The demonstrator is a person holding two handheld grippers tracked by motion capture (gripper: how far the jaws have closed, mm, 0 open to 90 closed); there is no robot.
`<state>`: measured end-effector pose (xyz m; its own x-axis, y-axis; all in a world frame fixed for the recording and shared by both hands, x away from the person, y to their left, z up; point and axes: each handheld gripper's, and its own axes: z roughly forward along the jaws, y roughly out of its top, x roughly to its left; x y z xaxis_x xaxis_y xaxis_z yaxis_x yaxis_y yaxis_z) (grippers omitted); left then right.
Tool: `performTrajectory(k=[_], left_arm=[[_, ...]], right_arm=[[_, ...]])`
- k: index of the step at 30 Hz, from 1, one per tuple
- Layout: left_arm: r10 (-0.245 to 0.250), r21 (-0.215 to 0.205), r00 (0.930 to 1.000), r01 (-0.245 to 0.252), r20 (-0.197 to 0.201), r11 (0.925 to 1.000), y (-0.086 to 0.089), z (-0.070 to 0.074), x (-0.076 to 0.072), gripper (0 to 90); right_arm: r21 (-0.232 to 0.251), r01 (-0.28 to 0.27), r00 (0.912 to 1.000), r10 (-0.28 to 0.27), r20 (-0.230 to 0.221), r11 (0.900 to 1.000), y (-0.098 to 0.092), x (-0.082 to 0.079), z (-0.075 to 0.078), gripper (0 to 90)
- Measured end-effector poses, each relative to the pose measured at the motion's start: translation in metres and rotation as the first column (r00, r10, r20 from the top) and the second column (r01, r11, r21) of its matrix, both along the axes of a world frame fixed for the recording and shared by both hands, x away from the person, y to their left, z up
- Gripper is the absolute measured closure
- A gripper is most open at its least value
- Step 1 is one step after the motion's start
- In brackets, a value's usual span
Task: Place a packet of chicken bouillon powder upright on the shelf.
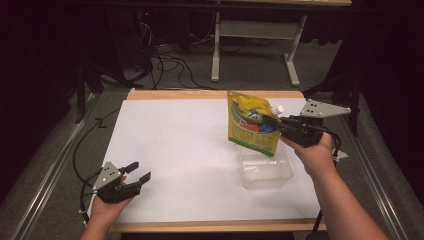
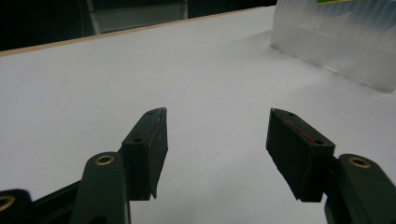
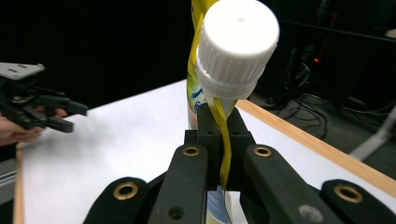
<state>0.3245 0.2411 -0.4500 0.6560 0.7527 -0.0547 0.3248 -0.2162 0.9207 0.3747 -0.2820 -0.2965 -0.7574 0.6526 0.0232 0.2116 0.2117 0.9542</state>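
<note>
- Hanging from the right gripper [image 1: 274, 121], the yellow spouted plastic pouch with a white screw cap [image 1: 252, 127] sits above the clear plastic tub [image 1: 265, 170] at the right of the white table [image 1: 185, 150].
- The jaws are clamped tight on the pouch's thin edge just under the cap.
- It looks soft and floppy, likely to swing; near the stiff spout seems the best hold.
- The print is too blurred to read.
- The left gripper [image 1: 139, 172] rests empty, jaws apart.
</note>
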Motion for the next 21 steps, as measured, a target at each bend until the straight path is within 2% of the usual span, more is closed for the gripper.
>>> performTrajectory(k=[5,13,21], left_arm=[[-0.006,0.008,0.9999,0.006,-0.011,0.9999,-0.002,-0.002,-0.001,37.9],[-0.004,0.012,0.9998,0.004,-0.018,0.9999,-0.003,-0.004,-0.001,37.2],[0.006,0.007,0.9996,-0.005,-0.026,1.0000,-0.003,-0.005,-0.001,36.9]], right_arm=[[-0.009,0.025,0.9996,-0.025,-0.017,1.000,-0.021,0.005,-0.009,90.0],[-0.022,0.007,0.9999,-0.007,-0.008,1.000,-0.038,0.002,-0.013,90.0],[0.005,-0.015,0.9997,0.015,-0.018,1.000,-0.050,-0.004,-0.027,90.0]])
